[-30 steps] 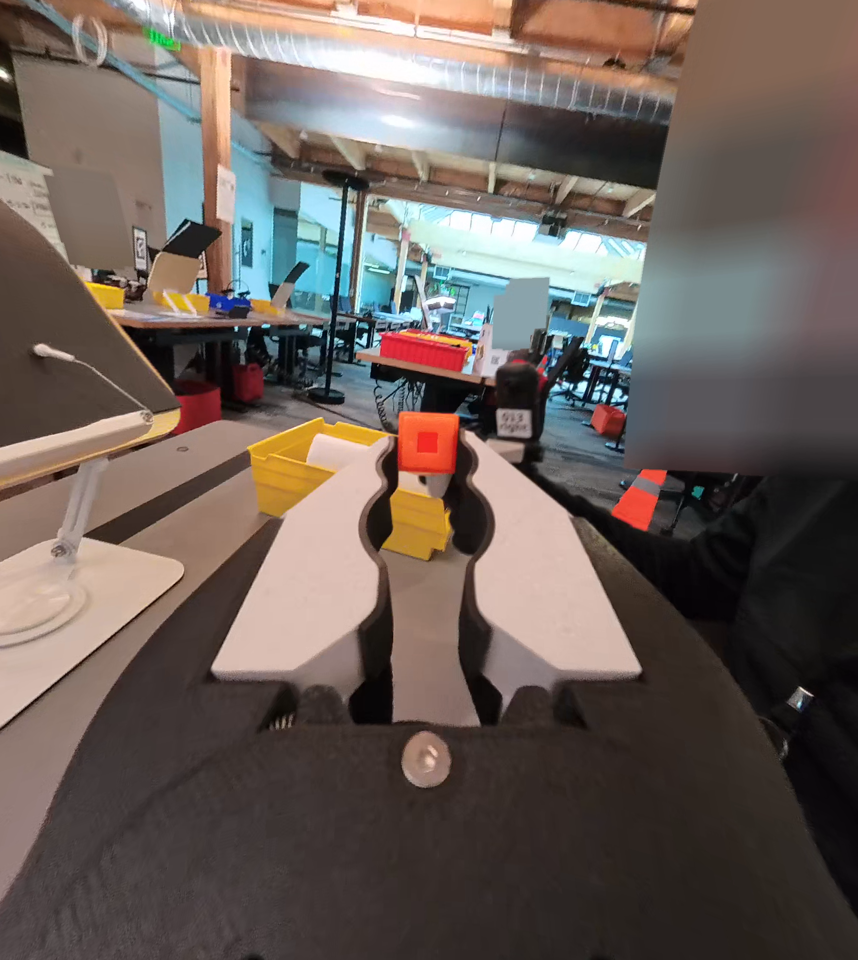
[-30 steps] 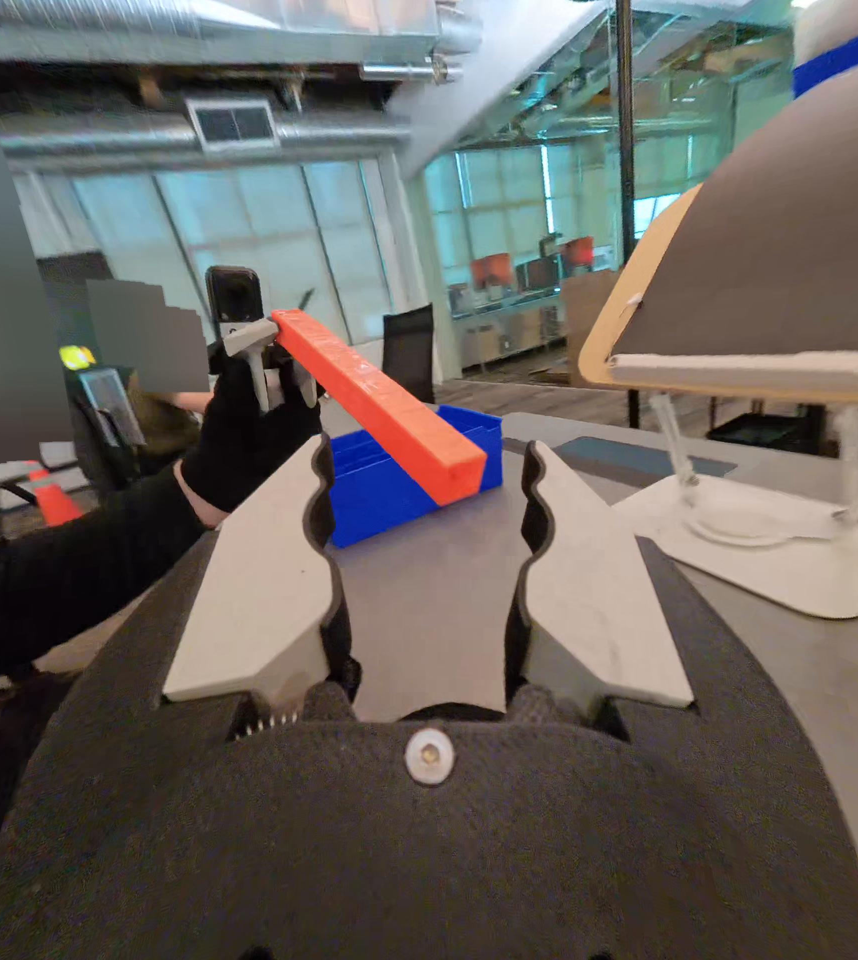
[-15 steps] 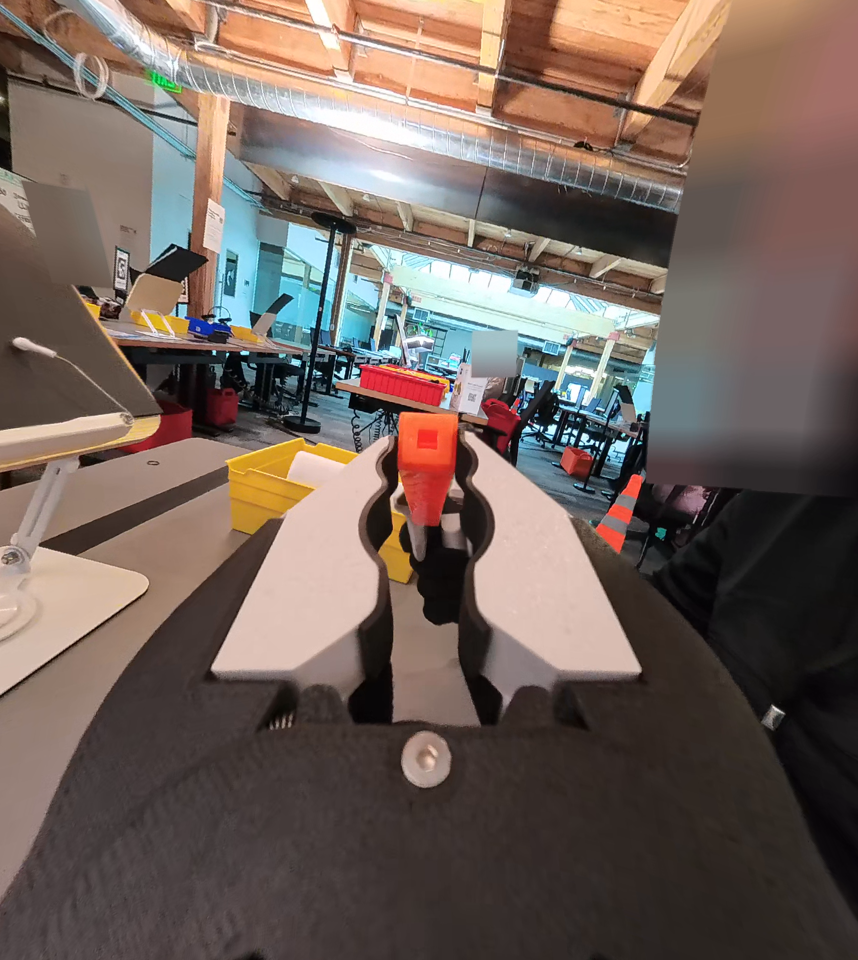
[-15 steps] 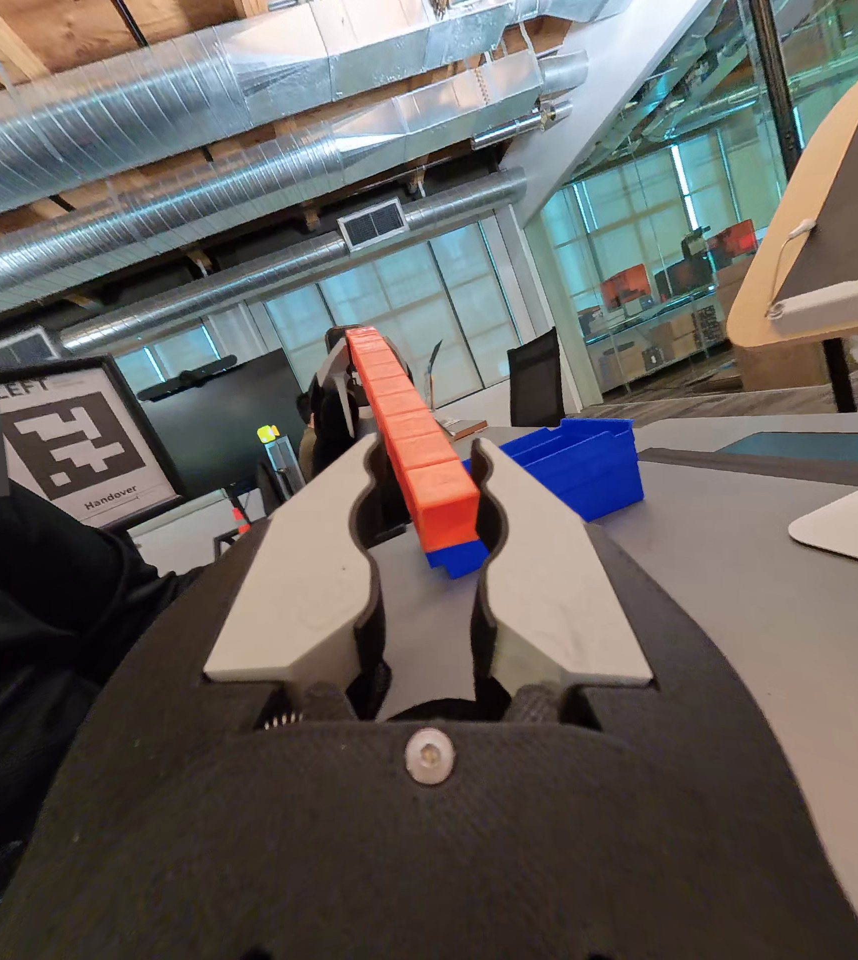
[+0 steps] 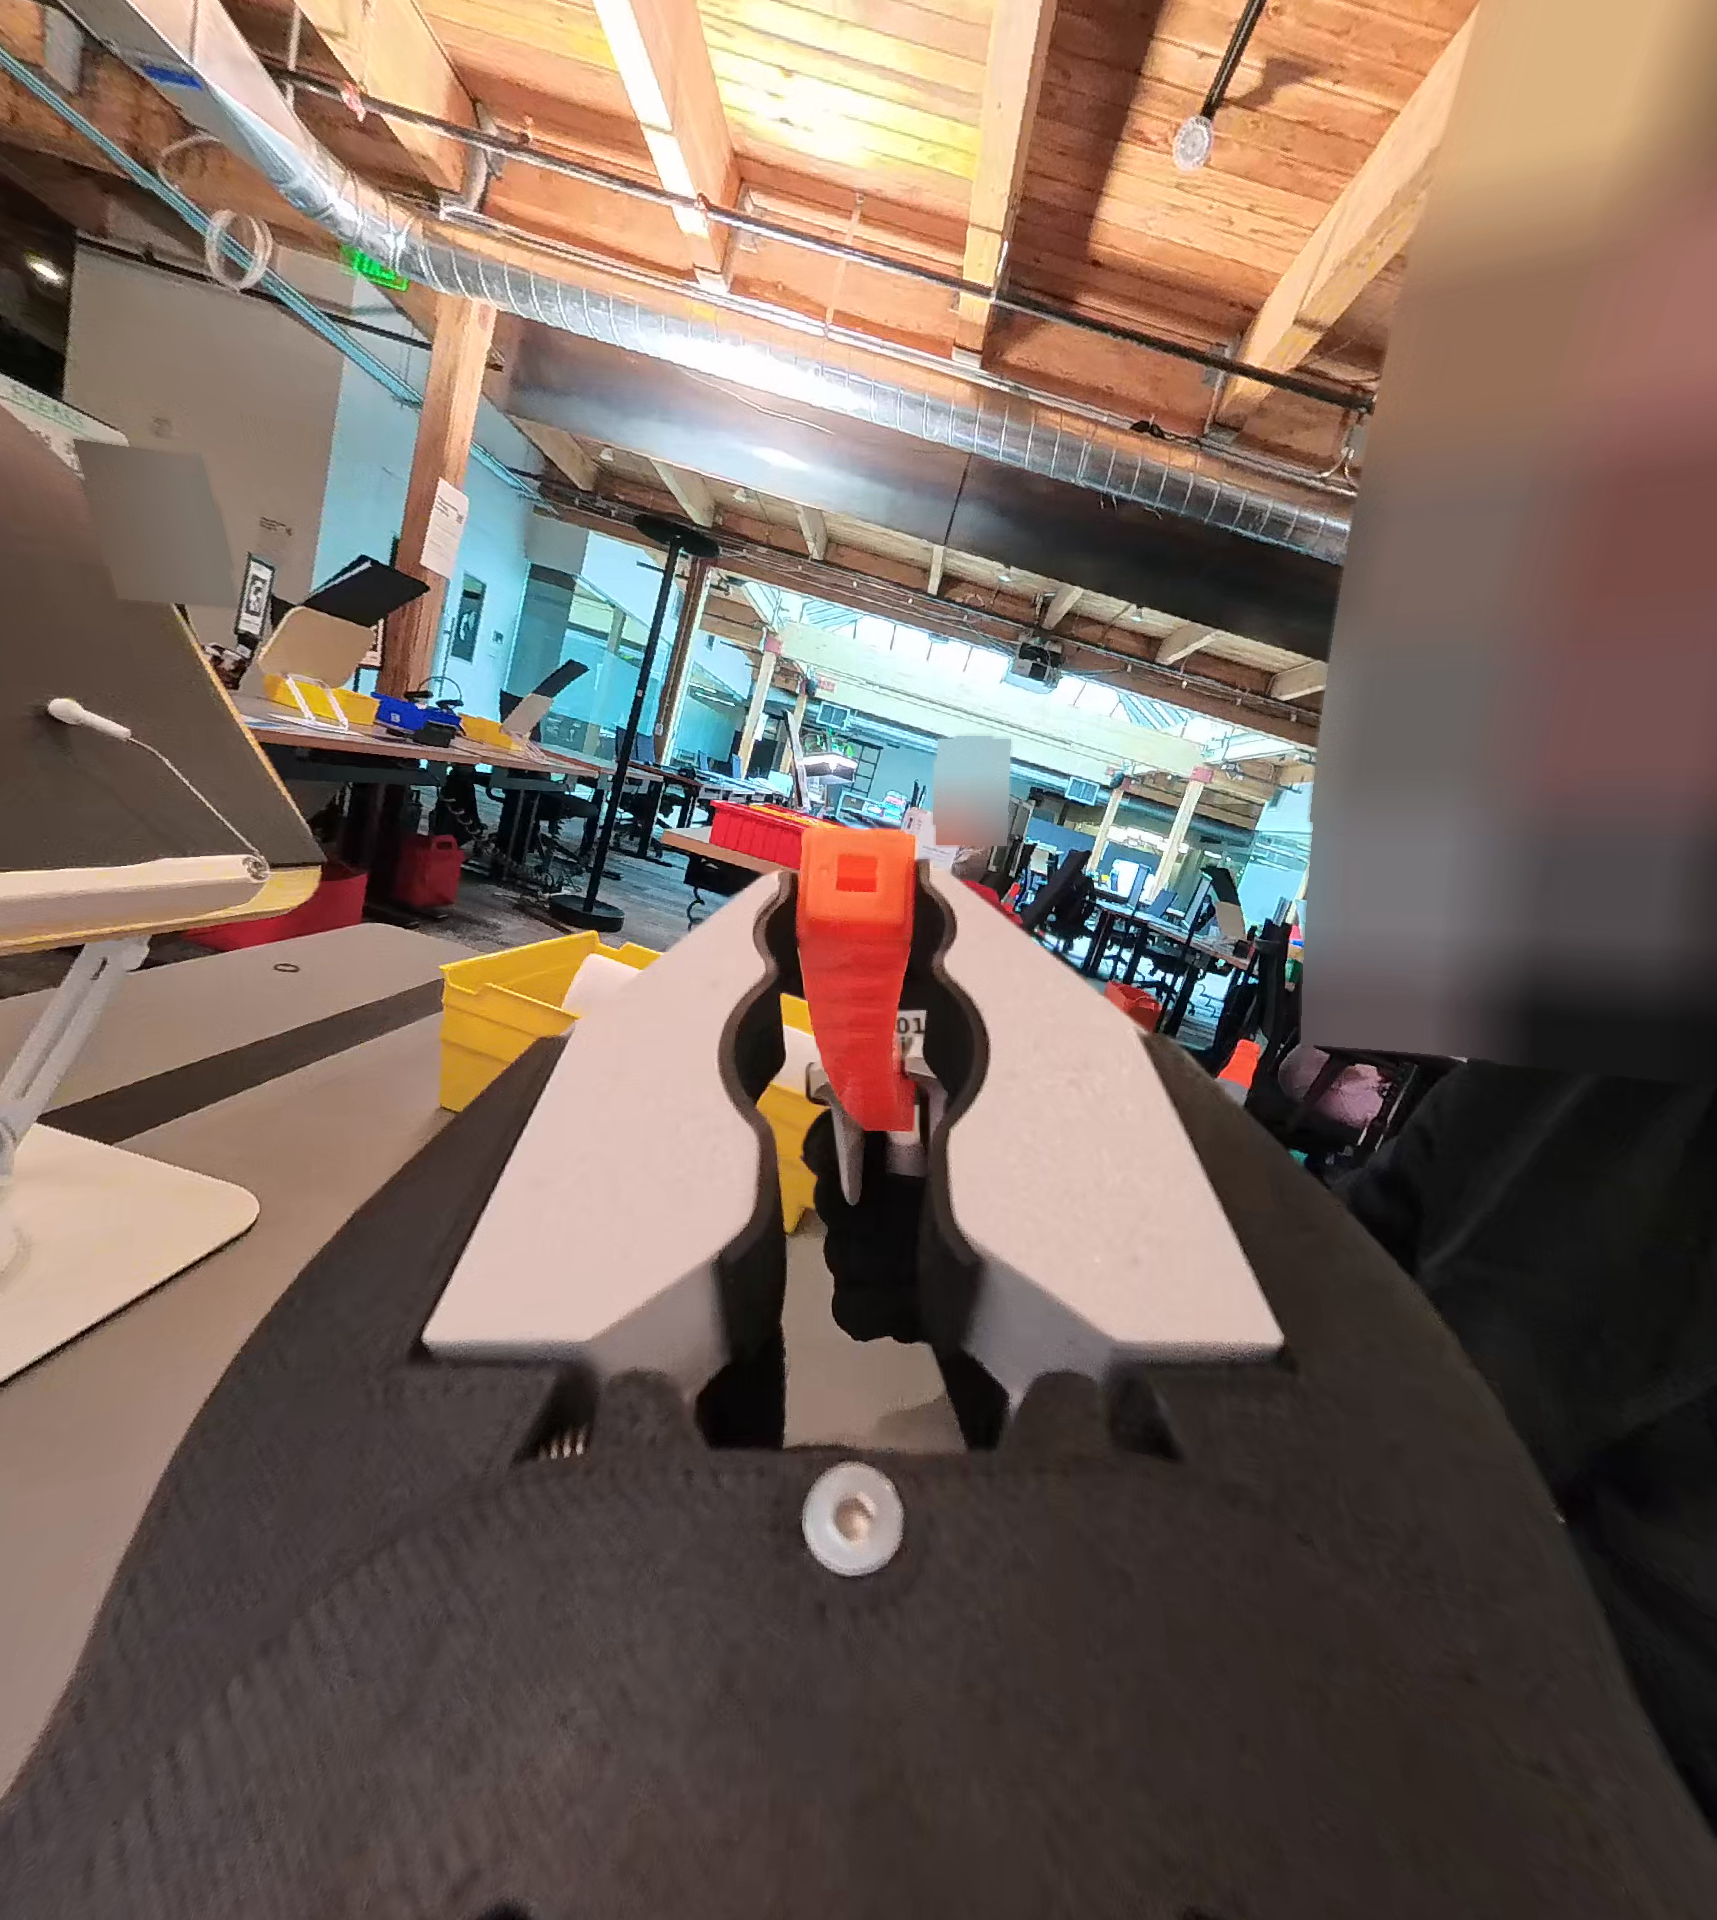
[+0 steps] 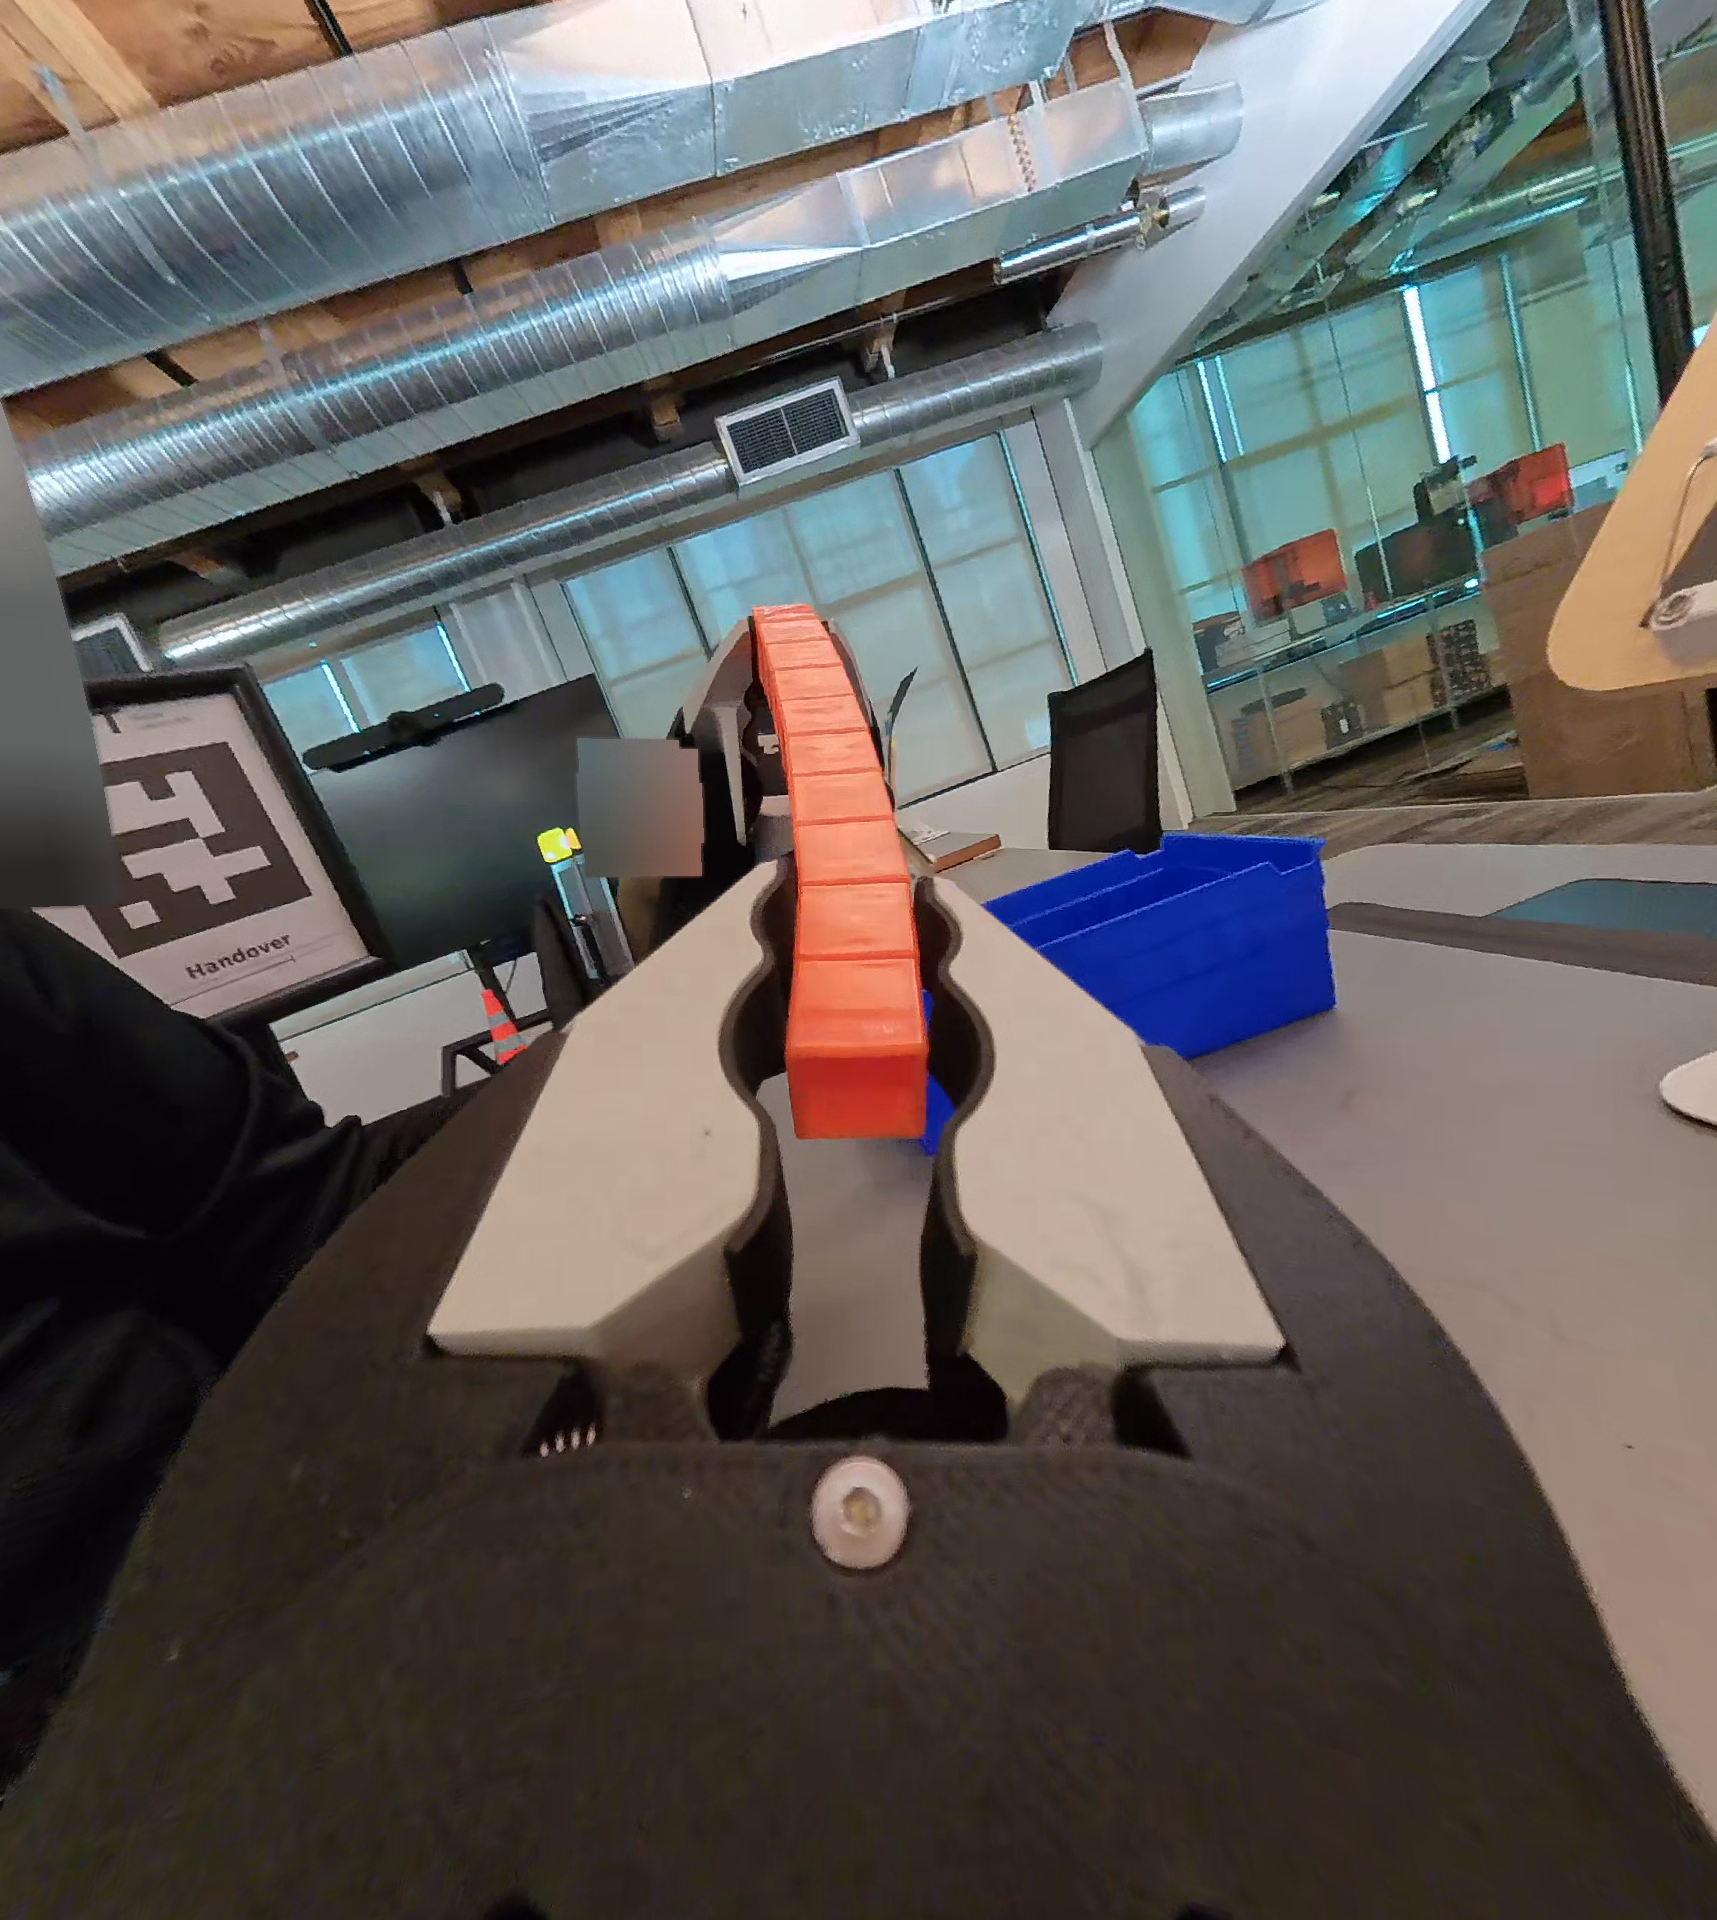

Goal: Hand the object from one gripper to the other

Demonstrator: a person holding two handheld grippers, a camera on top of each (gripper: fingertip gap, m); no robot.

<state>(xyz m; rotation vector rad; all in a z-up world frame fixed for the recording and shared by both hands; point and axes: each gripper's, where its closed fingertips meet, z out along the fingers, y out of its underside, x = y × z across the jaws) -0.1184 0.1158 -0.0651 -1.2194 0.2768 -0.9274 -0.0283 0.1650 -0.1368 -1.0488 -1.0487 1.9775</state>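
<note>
Left gripper (image 5: 854, 914): jaws drawn in on the near end of the orange bar (image 5: 859, 987), pinching it at the fingertips. The square end face looks back at the camera; the rest of the bar slopes away forward and down, past the tips. Yellow bin (image 5: 511, 1013) sits on the table beyond and left of the fingers; a white stand (image 5: 54, 1226) lies further left.

Right gripper (image 6: 854, 997): fingers closed in to the bar's (image 6: 849, 935) other end. Both pads look to be touching its sides near the tips, though how firm the grip is I cannot tell. The blunt end sits low between the fingers, short of the palm. Blue bin (image 6: 1197, 945) is on the table just right of the right finger.

Bar is held off the table, spanning between the two grippers, one end in each.

Risks, as judged:
- Left lets go before the right has real pressure: the far end drops and the bar swings or falls.
- Both clamped while the hands drift apart or twist: the bar levers in one grip and slips.
- Right holds only a short length at the tips, so the long overhang could pivot it.

Axis: long axis runs gripper to gripper, roughly along each camera's forward line, rising away from the right gripper toward the left one.
</note>
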